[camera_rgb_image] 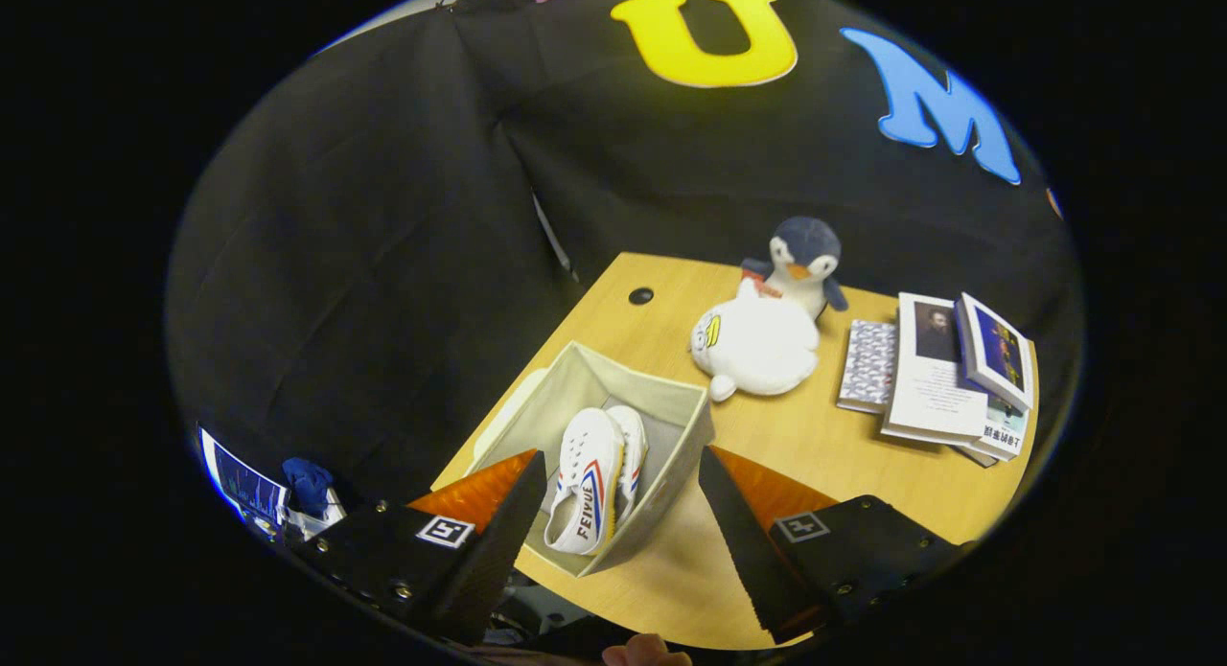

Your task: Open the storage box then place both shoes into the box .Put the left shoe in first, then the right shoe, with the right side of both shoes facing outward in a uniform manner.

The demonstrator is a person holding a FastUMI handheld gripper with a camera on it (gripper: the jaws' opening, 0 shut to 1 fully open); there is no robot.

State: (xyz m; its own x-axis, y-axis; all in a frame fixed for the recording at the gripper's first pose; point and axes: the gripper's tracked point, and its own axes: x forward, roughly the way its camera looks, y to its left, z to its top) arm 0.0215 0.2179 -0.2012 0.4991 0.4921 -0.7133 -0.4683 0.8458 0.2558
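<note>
Claw (613, 513) wide open, empty, above box (671, 426) on tabletop (786, 436). Both shoes (594, 479) inside box, side by side, toes toward 12 o'clock. Likely light, soft canvas; best pinched at heel collar. Plush toys at 1 o'clock.

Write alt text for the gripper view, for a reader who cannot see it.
Two white shoes lie side by side inside an open beige storage box on a wooden table, seen between the open, empty jaws of the gripper held above it. Beyond the box sit a white plush toy, a penguin plush and several books.
</note>
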